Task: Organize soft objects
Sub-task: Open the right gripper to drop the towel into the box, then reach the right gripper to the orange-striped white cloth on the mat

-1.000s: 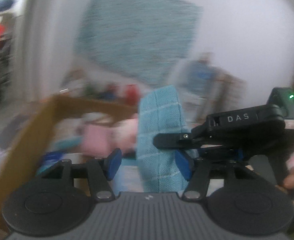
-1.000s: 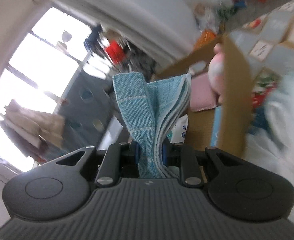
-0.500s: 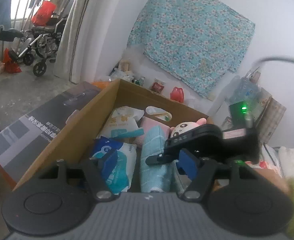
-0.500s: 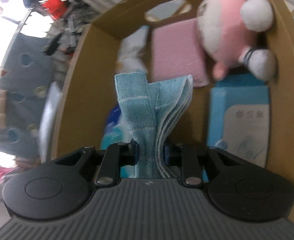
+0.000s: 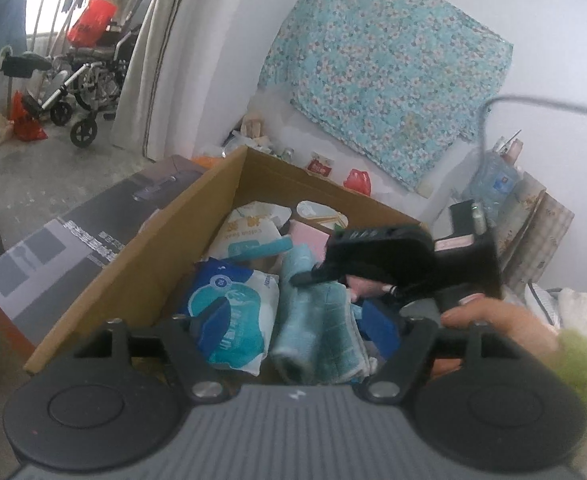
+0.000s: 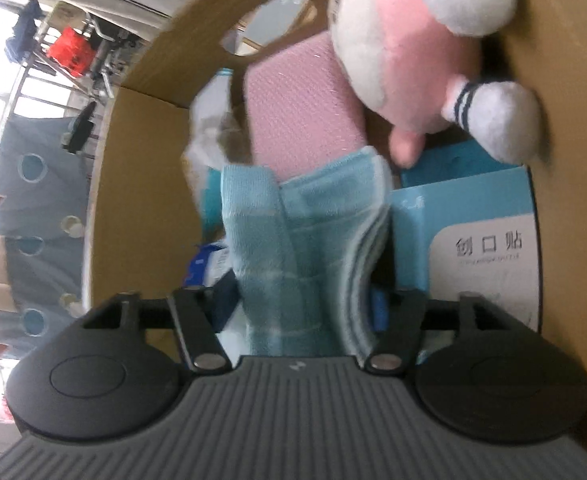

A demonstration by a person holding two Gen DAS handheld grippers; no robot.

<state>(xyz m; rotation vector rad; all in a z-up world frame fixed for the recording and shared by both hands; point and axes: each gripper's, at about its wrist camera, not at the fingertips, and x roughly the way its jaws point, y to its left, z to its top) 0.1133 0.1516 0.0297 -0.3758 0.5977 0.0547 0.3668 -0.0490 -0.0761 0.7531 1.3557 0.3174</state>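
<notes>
A folded light-blue towel (image 5: 313,320) lies in the cardboard box (image 5: 145,256) between a blue-and-white soft pack (image 5: 233,312) and other items. In the right wrist view the towel (image 6: 301,248) sits between the fingers of my right gripper (image 6: 301,300), whose jaws stand apart, open around it. A pink plush toy (image 6: 421,52) and a pink cloth (image 6: 301,108) lie beyond. My left gripper (image 5: 293,324) is open and empty above the box's near edge. The right gripper body (image 5: 393,256) shows inside the box.
A blue-and-white carton with Chinese print (image 6: 485,248) lies at the box's right wall. A white soft pack (image 5: 249,228) sits at the back of the box. A dark printed carton (image 5: 65,248) lies left of the box. A wheelchair (image 5: 89,80) stands far left.
My right gripper carried the towel down into the box and its jaws have opened; the towel now rests among the items. My left gripper stayed open above the box.
</notes>
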